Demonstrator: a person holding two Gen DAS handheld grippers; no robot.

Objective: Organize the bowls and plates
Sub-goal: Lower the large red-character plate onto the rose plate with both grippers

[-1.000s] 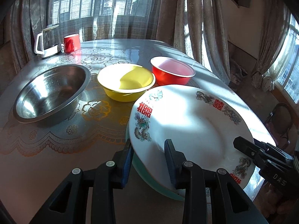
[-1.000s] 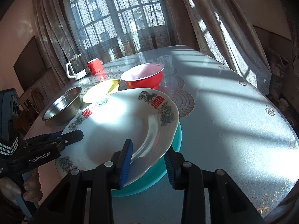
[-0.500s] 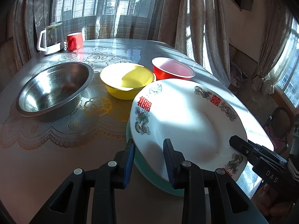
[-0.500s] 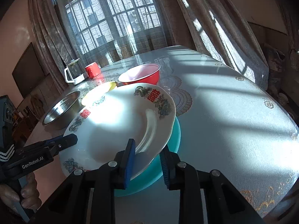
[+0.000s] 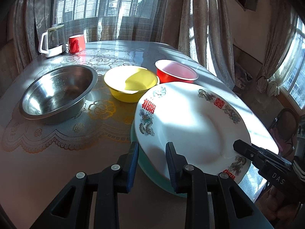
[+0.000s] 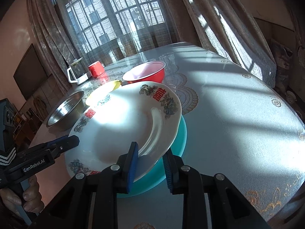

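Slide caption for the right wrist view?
Both grippers hold the white dragon-print plate over a teal plate.

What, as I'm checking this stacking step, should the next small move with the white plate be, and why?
Probably ease the white plate down level onto the teal plate. Its rim sits between the jaws of the left gripper and the right gripper, it looks tilted, and teal shows only along one side, so it seems not squarely stacked.

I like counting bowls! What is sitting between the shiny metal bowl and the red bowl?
The yellow bowl sits between the metal bowl and the red bowl, as the left wrist view shows best.
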